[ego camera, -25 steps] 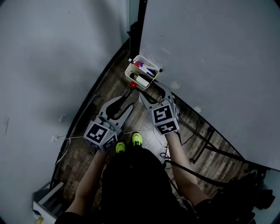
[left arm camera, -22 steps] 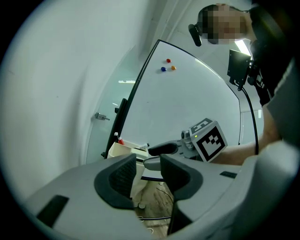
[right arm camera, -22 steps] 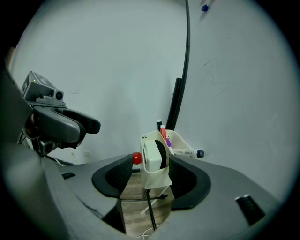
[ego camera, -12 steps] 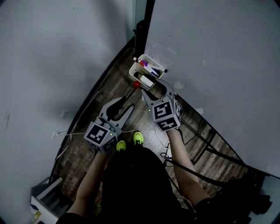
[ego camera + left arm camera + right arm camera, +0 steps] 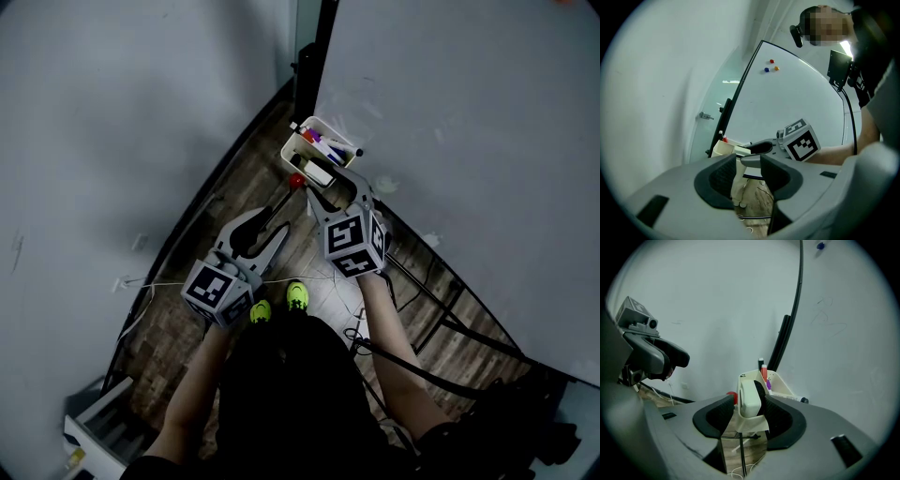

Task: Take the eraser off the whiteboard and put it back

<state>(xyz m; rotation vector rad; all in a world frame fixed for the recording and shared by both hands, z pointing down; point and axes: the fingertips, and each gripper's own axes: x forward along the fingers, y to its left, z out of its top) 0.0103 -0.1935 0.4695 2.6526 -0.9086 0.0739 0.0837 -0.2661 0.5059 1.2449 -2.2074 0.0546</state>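
At the lower corner of the whiteboard (image 5: 469,141) hung a tray (image 5: 293,139) of markers (image 5: 323,145). The right gripper (image 5: 335,190) reached into it, its jaws closing from wide but not yet clamped around the eraser (image 5: 749,399) standing on edge there, while the left gripper (image 5: 261,228) waited apart, jaws released and empty. A good grip would likely centre the eraser, squeeze its flat sides, then lift straight up clear of the rim; no readable writing showed anywhere.
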